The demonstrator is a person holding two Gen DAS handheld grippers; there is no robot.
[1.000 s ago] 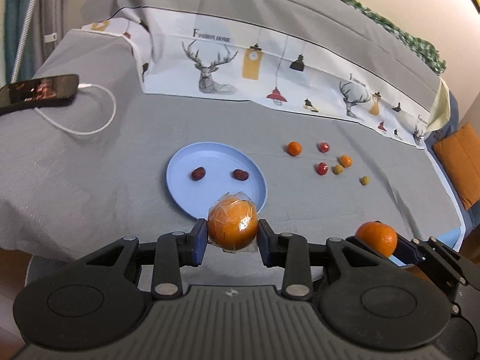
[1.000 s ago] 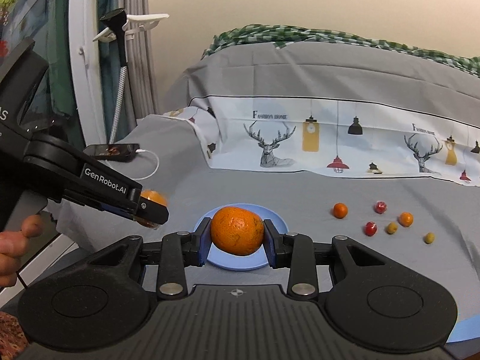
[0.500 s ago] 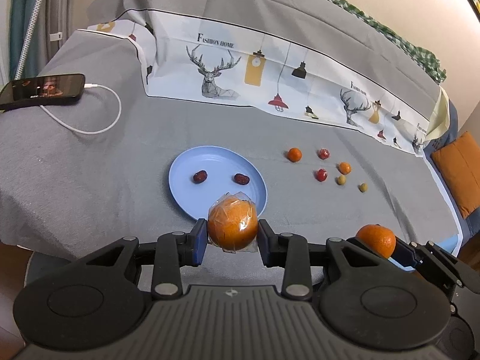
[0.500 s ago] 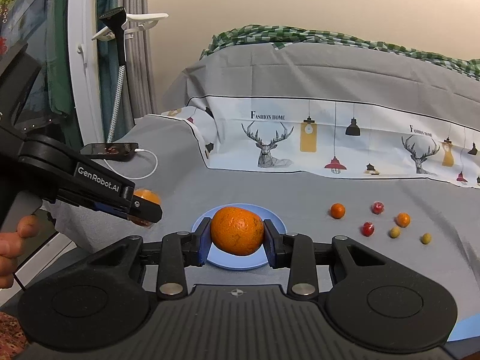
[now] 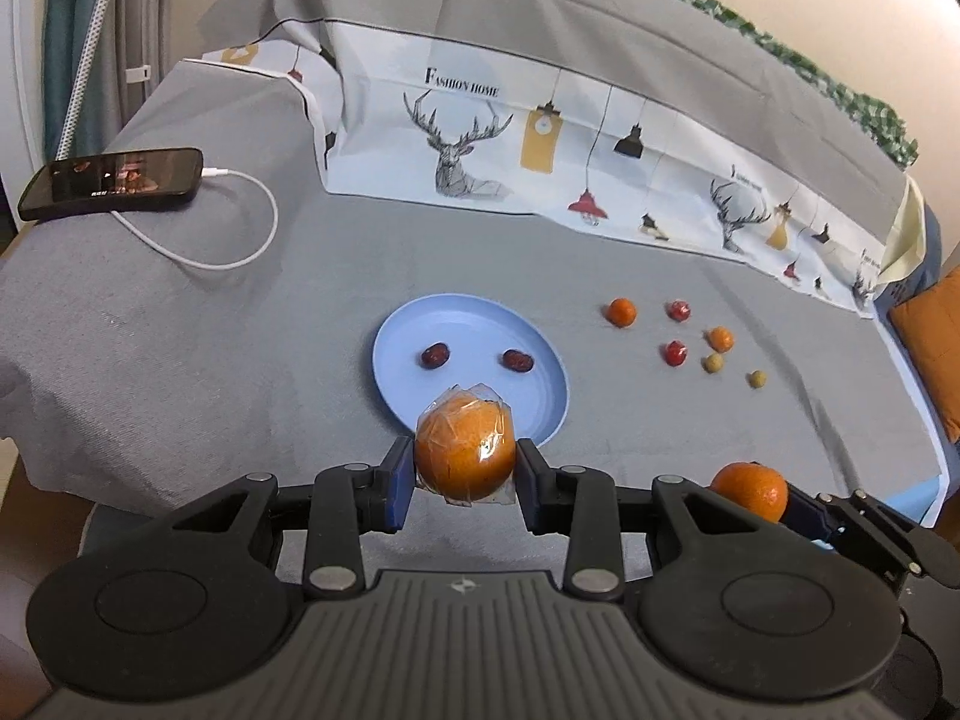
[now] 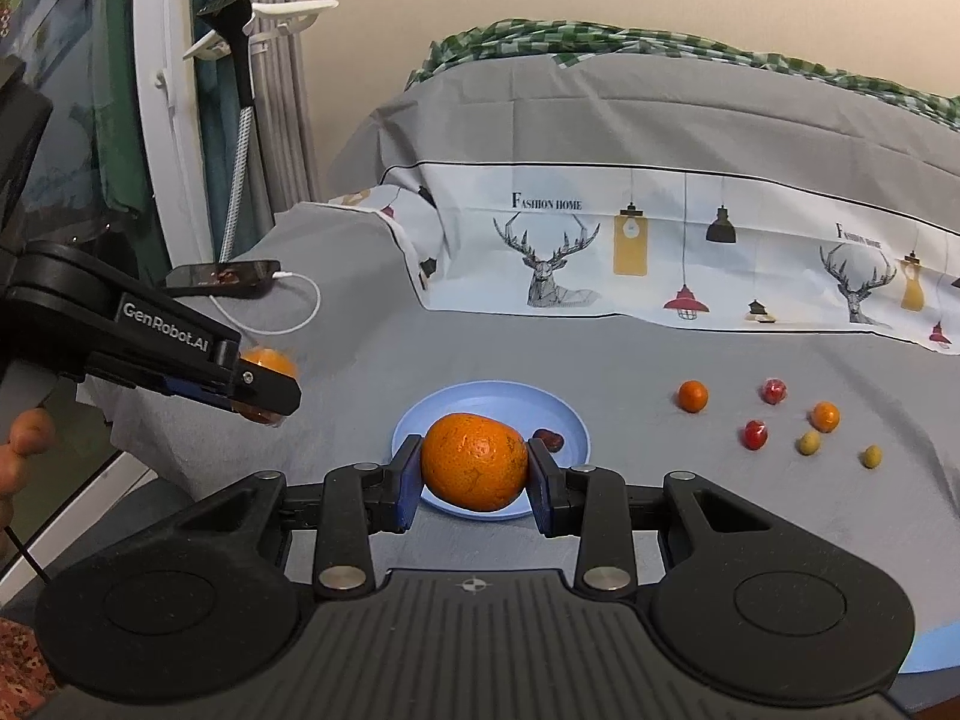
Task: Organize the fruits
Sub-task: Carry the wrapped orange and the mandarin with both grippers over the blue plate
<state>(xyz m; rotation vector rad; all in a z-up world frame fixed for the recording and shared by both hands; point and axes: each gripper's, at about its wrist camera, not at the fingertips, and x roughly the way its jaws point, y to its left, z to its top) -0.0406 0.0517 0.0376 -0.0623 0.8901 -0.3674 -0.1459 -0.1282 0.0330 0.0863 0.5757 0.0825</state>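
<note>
My left gripper (image 5: 465, 483) is shut on a plastic-wrapped orange (image 5: 465, 455), held above the near edge of the grey bed. My right gripper (image 6: 474, 480) is shut on a bare orange (image 6: 474, 461); it also shows in the left wrist view (image 5: 750, 489) at the lower right. A blue plate (image 5: 396, 369) lies ahead with two red dates (image 5: 434, 355) on it. Several small orange, red and yellow-green fruits (image 5: 675, 353) lie on the sheet right of the plate. In the right wrist view the left gripper (image 6: 264, 387) is at the left.
A phone (image 5: 114, 183) on a white charging cable (image 5: 240, 252) lies at the far left of the bed. A deer-print cloth (image 5: 540, 162) drapes the raised back. An orange cushion (image 5: 930, 342) is at the right edge. A curtain and a clip-on holder (image 6: 240, 18) stand at the left.
Both grippers, each still holding its orange, have tilted up and drawn back a little; the plate and small fruits sit lower in both views.
</note>
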